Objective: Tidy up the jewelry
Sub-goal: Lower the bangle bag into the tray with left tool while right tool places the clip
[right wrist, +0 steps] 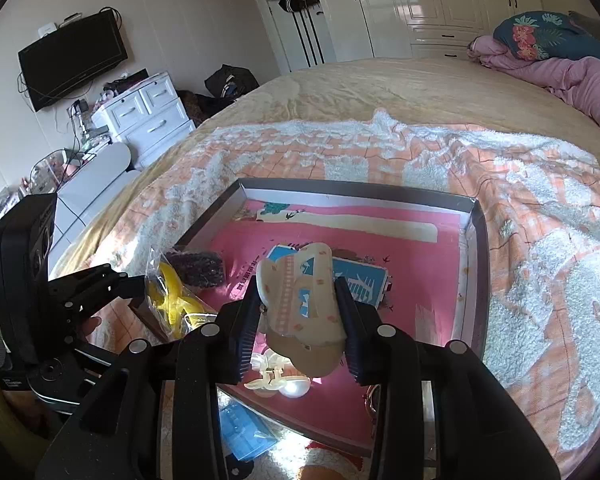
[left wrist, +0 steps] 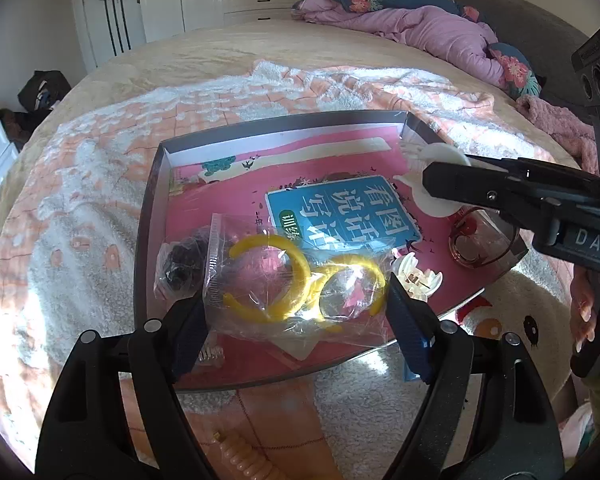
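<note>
A: Clear plastic bag (left wrist: pixel 300 300) sits nearest the left wrist camera, pinched between the blue pads of the left tongs (left wrist: pixel 296 312). What does it contain?

B: Two yellow bangles (left wrist: pixel 272 276), side by side inside the bag. The left tongs are clenched on the bag's two edges, over the near rim of the shallow box (left wrist: pixel 152 200).

A: And the right tongs (right wrist: pixel 300 328)?

B: They are grasping a cream hair clip (right wrist: pixel 300 292), seen close in the right wrist view; the clip stands between both pads and is raised above the box floor. From the left wrist view the same clip shows white at the tong tip, toward the box's far right corner.

A: Other items in the box?

B: A white claw clip (left wrist: pixel 414 278) lies just right of the bag. A second small bag with dark beads (left wrist: pixel 180 264) lies to the bag's left, touching it. A reddish ring-shaped piece (left wrist: pixel 470 246) rests near the right edge; its kind cannot be told. Beyond these, a pink book (left wrist: pixel 228 204) with a blue label lines the box floor.

A: Surroundings?

B: The box rests on a peach and white fleece blanket (right wrist: pixel 540 280) spread over the bed (right wrist: pixel 360 84). A pink quilt (left wrist: pixel 432 32) is heaped at the far end, and white wardrobes (right wrist: pixel 420 0) stand behind.
</note>
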### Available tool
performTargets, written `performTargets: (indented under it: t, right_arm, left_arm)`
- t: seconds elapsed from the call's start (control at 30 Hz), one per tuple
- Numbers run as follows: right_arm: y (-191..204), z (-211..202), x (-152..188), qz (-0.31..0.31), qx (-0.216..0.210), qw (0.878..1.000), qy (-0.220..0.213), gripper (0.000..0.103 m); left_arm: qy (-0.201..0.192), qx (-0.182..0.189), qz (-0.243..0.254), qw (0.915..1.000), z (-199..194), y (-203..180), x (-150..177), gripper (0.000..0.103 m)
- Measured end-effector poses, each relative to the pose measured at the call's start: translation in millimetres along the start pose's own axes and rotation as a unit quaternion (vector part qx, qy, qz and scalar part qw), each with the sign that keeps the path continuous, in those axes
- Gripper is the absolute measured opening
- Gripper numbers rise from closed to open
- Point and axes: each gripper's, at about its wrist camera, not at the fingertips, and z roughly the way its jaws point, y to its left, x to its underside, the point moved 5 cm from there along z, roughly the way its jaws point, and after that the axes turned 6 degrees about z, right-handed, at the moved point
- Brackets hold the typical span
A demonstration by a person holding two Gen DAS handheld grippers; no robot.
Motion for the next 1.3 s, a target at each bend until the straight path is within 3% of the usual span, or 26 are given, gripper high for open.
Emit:
performTargets:
  t: [0.53, 0.83, 1.1, 1.17, 1.3]
  right_arm:
    - [1, 30, 11, -0.018, 0.034, 0.998, 0.051, 0.035]
    - [3, 21, 10, -0.02, 0.032, 0.998, 0.043, 0.04]
    - [2, -22, 4, 0.001, 0.021, 1.0, -0.01, 0.062]
    - [1, -35, 5, 0.008, 0.021, 0.999, -0.025, 0.07]
    - [-2, -58, 10, 0.023, 0.017, 0.998, -0.047, 0.077]
  left_arm:
    - [0.012, -0.008, -0.008, 0.9999, 11, 7, 6, 0.073]
    - [0.011, -0.008, -0.008, 0.9999, 11, 7, 6, 0.072]
    - [0.01, -0.007, -0.007, 0.9999, 7, 7, 4, 0.074]
    - [0.007, -0.005, -0.006, 0.9999, 6, 6, 3, 0.081]
    - [0.001, -0.01, -0.003, 0.9999, 1, 4, 2, 0.083]
